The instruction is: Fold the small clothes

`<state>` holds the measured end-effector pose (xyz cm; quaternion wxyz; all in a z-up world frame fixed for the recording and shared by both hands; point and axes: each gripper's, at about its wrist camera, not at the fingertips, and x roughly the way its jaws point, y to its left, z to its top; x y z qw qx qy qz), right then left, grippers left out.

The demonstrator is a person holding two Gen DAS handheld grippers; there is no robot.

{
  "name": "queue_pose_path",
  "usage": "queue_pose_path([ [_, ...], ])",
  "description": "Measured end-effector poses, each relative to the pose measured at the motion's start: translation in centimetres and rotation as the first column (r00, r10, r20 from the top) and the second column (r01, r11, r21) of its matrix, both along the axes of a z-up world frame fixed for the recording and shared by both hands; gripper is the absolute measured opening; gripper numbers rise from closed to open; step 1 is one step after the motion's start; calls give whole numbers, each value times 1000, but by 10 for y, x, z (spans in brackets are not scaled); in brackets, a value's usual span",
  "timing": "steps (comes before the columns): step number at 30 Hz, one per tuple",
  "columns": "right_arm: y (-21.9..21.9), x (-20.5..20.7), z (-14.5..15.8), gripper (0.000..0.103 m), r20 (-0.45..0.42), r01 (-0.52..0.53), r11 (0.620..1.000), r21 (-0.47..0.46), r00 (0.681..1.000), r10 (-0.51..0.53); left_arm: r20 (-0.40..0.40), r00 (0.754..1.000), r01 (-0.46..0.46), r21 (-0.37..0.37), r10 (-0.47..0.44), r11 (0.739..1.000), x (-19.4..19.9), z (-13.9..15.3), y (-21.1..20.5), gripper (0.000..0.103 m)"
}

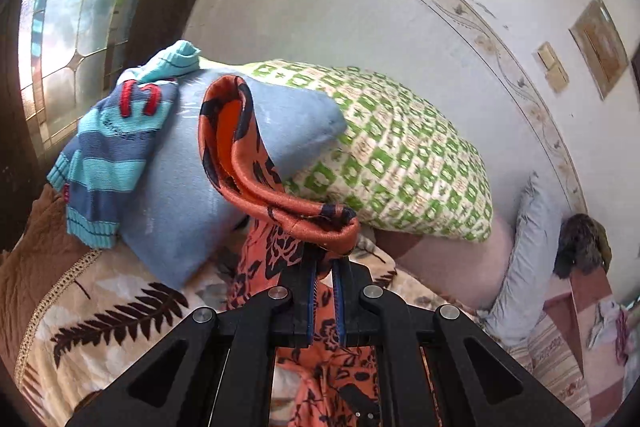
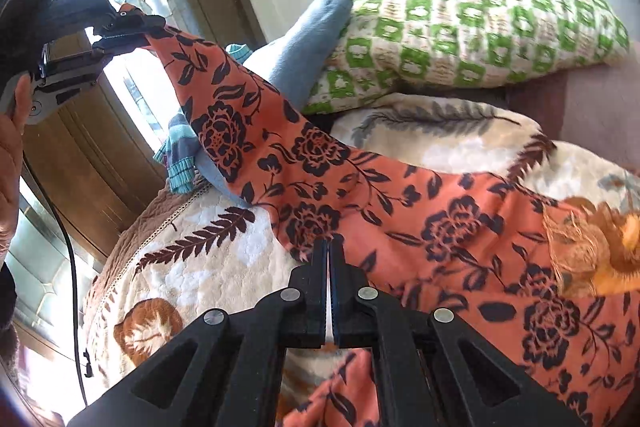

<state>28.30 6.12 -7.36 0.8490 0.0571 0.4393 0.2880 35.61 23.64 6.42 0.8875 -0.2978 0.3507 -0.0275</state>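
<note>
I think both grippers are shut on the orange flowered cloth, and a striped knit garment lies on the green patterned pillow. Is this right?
One thing is wrong: the striped knit garment lies on the blue pillow, not the green patterned pillow, as the left wrist view shows. The rest holds: the left gripper and the right gripper are both shut on the orange flowered cloth.

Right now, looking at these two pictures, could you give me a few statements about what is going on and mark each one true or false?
1. The left tool pinches the hemmed edge of the orange floral-print cloth. True.
2. The right tool stands wide open. False: it is shut on that cloth.
3. The green-and-cream checked pillow lies on the floor. False: it rests on the bed, against the plain blue pillow.
4. A blue striped knitted garment lies draped over the blue pillow. True.
</note>
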Motion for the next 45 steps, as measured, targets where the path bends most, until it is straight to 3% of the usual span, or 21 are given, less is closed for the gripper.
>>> queue_pose_path([
  [7,-122,-31,-17,5,-65,148,989,-16,987,-149,-56,982,183,20,-182,983,6,-15,-130,6],
  [12,-223,-42,-40,6,-135,335,942,-32,932,-336,-153,944,302,36,-294,953,29,-57,-219,6],
  [19,-312,-61,-66,6,-212,482,875,-42,852,-479,-400,841,394,-9,-365,919,51,-159,-322,6],
  [22,-327,-62,-71,8,-225,507,861,-33,836,-501,-456,797,443,-2,-395,896,49,-172,-337,10],
  [25,-331,-62,-71,18,-241,532,847,-5,821,-518,-459,769,481,-42,-445,876,46,-166,-332,28],
  [27,-330,-61,-71,22,-258,545,838,18,812,-523,-417,773,481,-105,-477,871,39,-158,-317,42],
  [29,-325,-59,-70,22,-273,546,837,38,811,-517,-352,794,463,-180,-496,868,29,-150,-287,46],
  [32,-314,-54,-66,31,-289,529,843,92,825,-486,-252,864,378,-248,-436,892,3,-146,-214,53],
  [35,-302,-44,-63,42,-292,511,849,133,839,-459,-235,919,255,-255,-315,933,-5,-152,-145,56],
  [37,-295,-30,-66,44,-298,504,852,141,843,-449,-241,935,184,-298,-261,937,-6,-162,-107,56],
  [39,-289,-15,-71,45,-300,516,847,126,834,-463,-225,948,135,-359,-226,923,-7,-171,-76,56],
  [43,-274,13,-95,46,-350,532,843,81,807,-475,-203,960,94,-408,-190,908,-17,-181,-49,56],
  [45,-264,18,-101,47,-335,528,846,77,812,-477,-188,963,94,-437,-193,895,-17,-186,-43,56],
])
